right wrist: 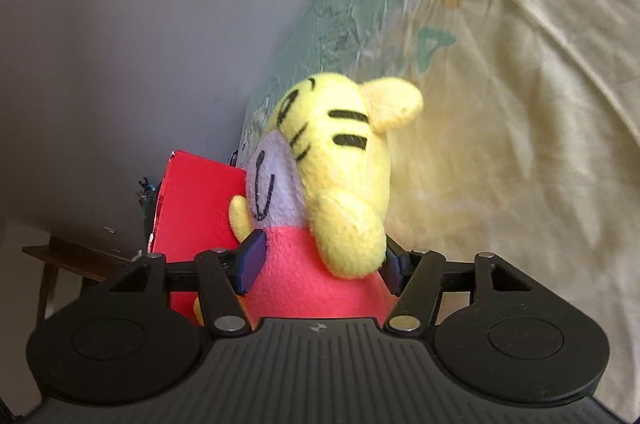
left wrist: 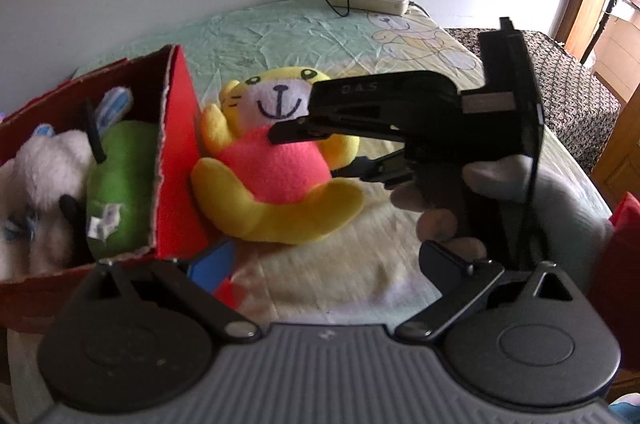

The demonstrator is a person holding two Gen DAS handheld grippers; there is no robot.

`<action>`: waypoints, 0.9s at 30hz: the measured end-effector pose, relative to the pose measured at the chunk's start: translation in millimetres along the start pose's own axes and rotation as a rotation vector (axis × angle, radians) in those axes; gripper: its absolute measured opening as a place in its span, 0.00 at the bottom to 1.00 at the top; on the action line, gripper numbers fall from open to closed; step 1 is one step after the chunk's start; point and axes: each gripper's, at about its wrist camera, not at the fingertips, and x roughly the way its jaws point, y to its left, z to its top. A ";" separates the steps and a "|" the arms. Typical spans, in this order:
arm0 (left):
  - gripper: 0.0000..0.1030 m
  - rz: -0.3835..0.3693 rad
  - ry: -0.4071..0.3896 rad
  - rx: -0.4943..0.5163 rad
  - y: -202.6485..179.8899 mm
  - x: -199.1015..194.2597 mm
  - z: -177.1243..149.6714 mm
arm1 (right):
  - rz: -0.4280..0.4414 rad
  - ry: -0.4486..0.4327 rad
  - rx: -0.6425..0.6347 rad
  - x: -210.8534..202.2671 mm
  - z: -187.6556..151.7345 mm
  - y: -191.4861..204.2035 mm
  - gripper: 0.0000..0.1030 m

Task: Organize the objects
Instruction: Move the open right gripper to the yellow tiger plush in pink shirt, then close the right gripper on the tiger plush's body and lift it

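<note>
Fleecy round tiger plush [right wrist: 320, 224] between jaws

Soft daylight, fisheye warp, blur

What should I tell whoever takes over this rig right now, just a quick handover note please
Right gripper: shut on the yellow tiger toy, fingers pinching its pink belly, beside the red box.
Left gripper: open, holding nothing, hanging back near the box's front corner.
Box: sits on the bed, already holding a white plush and a green plush.
Done: two toys are in the box.
Left: lift the tiger toy over the torn box wall, drop it in, then release. There looks to be room on the green plush side.
</note>
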 end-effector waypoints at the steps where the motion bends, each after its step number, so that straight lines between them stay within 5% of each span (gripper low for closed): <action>1: 0.96 0.000 0.000 -0.002 0.7 -0.3 0.1 | 0.009 0.004 0.007 -0.4 0.4 -1.2 0.54; 6: 0.96 -0.040 -0.006 -0.009 4.4 -1.6 1.6 | 0.036 0.033 0.008 -17.8 -0.7 -8.4 0.42; 18: 0.98 -0.135 -0.040 0.072 -15.5 1.0 14.8 | -0.009 0.016 -0.053 -118.5 -31.4 -26.0 0.39; 27: 0.90 -0.428 0.084 0.025 -30.8 41.0 14.9 | -0.045 -0.010 -0.129 -178.5 -64.8 -18.8 0.37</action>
